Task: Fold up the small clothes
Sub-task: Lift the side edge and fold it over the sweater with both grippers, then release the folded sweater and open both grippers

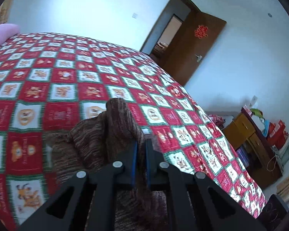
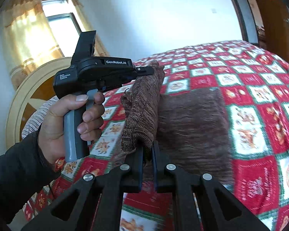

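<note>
— Left wrist view: what does the left claw (image 1: 141, 146) have?
— Its blue pads are clamped on an edge of the brown knit garment (image 1: 98, 134), low in the centre of the frame, lifted over the red checked bedspread (image 1: 67, 73)
— And the right wrist view?
— The right claw (image 2: 147, 154) is pinched tight on another edge at lower centre; the rest of the cloth lies on the bed. At left, a hand (image 2: 67, 119) grips the other claw's handle
</note>
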A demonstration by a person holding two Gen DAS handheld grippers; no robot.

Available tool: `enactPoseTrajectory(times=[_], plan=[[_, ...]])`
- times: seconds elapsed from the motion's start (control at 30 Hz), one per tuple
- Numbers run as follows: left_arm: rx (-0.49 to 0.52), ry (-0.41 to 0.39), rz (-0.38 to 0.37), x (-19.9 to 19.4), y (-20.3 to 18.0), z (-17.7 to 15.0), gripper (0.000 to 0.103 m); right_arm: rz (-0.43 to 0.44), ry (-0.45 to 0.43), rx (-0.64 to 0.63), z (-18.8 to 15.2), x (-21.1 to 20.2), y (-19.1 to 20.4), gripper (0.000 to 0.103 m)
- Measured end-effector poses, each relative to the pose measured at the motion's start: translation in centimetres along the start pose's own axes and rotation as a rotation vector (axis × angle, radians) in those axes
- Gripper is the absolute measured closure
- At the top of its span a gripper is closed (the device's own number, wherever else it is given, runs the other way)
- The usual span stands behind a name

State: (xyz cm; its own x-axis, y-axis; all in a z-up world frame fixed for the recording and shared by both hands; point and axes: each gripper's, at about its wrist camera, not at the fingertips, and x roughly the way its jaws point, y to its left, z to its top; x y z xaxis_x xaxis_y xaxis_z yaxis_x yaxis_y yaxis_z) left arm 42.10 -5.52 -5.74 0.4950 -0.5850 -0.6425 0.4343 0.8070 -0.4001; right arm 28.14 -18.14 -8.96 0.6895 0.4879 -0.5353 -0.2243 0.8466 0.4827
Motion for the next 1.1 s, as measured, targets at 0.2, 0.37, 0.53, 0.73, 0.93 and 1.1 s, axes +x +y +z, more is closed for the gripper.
enactPoseTrajectory(times=[0.2,0.37,0.53,0.73,0.93,1.1], plan=[[0.063,0.081,0.015,4.0,-2.1,-1.6,0.095,-0.047,0.021,0.111,-1.0,-1.1,-4.5,0.096],[0.120,0.135,0.034,6.7,-3.8,-2.6,0.095,-0.059,0.055,0.203,-2.1,-1.1,-7.6,0.096],[0.198,0.164,0.113,8.6,-4.8,-3.8,0.095,-0.050,0.100,0.310,-3.6,-0.2,-10.4,0.099],[0.211,0.106,0.199,5.2,-4.4,-4.5,0.044,-0.010,0.138,0.378,-4.4,0.3,-12.1,0.098],[0.277,0.074,0.248,-0.5,-1.2,-7.7,0.034,-0.011,0.136,0.375,-4.5,-0.2,-12.1,0.098],[0.353,0.121,0.364,-2.6,2.3,-11.7,0.031,-0.076,0.111,0.321,-4.8,-1.1,-11.0,0.098]])
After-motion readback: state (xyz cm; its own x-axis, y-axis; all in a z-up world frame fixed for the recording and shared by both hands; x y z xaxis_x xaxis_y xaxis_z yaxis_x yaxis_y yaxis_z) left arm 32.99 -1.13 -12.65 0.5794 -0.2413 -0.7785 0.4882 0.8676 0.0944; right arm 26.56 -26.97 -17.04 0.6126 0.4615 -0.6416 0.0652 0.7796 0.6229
